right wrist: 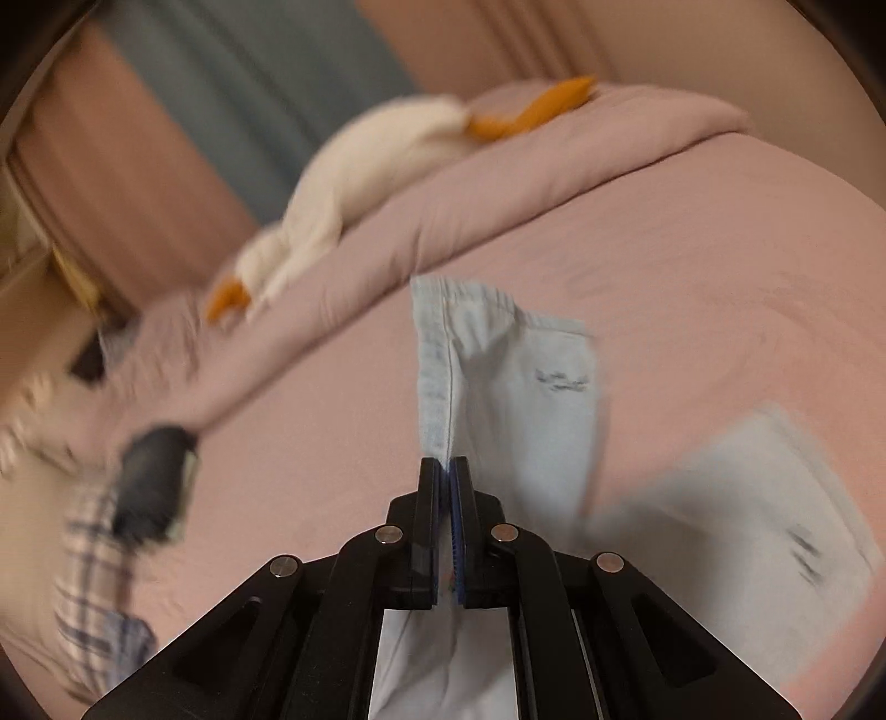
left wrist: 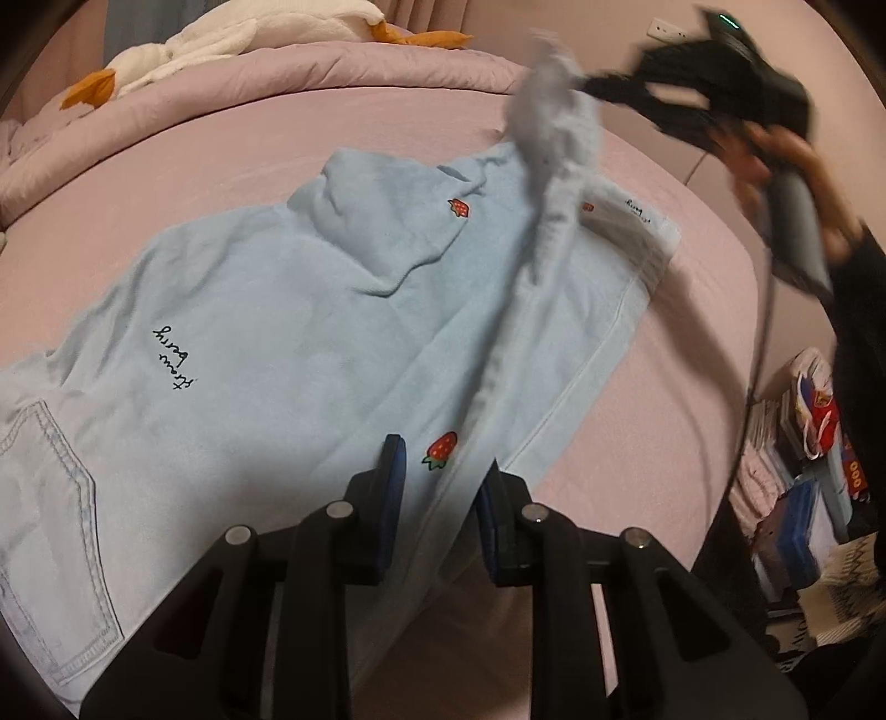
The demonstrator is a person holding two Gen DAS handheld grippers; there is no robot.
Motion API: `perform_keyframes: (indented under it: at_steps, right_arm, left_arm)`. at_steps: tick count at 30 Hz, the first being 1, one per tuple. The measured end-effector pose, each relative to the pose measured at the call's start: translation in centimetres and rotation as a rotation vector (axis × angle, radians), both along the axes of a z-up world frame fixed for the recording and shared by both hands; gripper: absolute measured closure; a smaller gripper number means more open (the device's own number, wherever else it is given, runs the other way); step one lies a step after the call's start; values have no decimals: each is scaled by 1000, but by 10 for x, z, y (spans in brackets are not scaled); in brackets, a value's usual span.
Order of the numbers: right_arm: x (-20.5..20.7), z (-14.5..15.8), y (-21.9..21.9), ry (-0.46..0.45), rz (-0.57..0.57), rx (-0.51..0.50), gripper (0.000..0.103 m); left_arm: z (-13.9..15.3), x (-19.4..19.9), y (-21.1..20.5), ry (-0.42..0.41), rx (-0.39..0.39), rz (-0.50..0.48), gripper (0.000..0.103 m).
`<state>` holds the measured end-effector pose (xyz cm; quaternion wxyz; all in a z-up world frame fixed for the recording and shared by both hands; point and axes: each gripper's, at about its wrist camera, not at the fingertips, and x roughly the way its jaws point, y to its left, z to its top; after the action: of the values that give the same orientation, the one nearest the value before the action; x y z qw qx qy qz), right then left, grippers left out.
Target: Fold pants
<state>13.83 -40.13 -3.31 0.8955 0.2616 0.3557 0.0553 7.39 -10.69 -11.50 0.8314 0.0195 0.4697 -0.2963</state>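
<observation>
Home bedroom. Bed (left wrist: 692, 332) with pink fitted sheet, rolled matching duvet (left wrist: 310, 72) along the far side, white goose plush toy (right wrist: 354, 183) lying on it. Curtains (right wrist: 266, 77) behind, wall socket (left wrist: 667, 29), clutter of books and boxes (left wrist: 803, 487) stacked on the floor beside the bed.

Light-blue pants (left wrist: 266, 310) are spread across a pink bed (left wrist: 692, 343). One leg hem is lifted by the right gripper (left wrist: 581, 86), while the left gripper (left wrist: 443, 476) is pressed around a fold
</observation>
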Motion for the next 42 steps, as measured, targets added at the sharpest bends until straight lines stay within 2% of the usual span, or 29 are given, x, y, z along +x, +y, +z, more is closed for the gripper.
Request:
perform_keyframes:
  at_steps: [2,5,8,11,13,15,17,20,23,25,26,27,28,35,39,42]
  right_arm:
    - [-32,-7,-23,-13,-70,27,98]
    - [-69,-40,-48,25,-163,95,98]
    - [-78,-81,-69,111,-224,209,98]
    - [-91,-106,-94,127,-293,341,98]
    - [-97,-108,-104,81,-320,449,91]
    - [-97,-105,-111,38,-330,488,69]
    - [-92,-96,-111,23,-337,473,58]
    - [-70,-91,-113,63,-345,417,58]
    - [-46,-91,-114,87,-326,410,58]
    - [-34,-86,-115,91,-312,366,58]
    - [-34,-87,-115,89,-313,341,68]
    - [-32,-91,-111,96,-315,311,87]
    - [-33,-92,-115,99,-315,291,97]
    - [-72,-83,-123,2,-306,297,99]
    - [-75,-103,-124,102,-313,303,99]
    - [-77,-111,-127,95,-322,336,99]
  left_arm:
    - [0,1,-1,-1,11,0,81]
    - [0,3,-2,-3,27,-2,81]
    - [1,3,-6,-20,64,-10,79]
    - [1,3,-8,-34,90,-7,80]
    - [0,4,-9,-34,100,-4,80]
    - [1,5,-10,-37,113,-4,82]
    - [1,6,-11,-39,125,-6,83]
    - [3,3,-13,-45,138,-3,88]
    - [5,-1,-12,-51,144,5,92]
    - [8,-4,-12,-77,150,19,95]
    - [10,-4,-11,-91,149,28,95]
    - [13,-5,-9,-106,143,37,96]
    - [14,-6,-8,-111,137,38,96]
    - [12,-3,-5,-108,146,12,96]
    - [9,2,-4,-97,148,15,96]
    - [9,2,-3,-98,145,22,96]
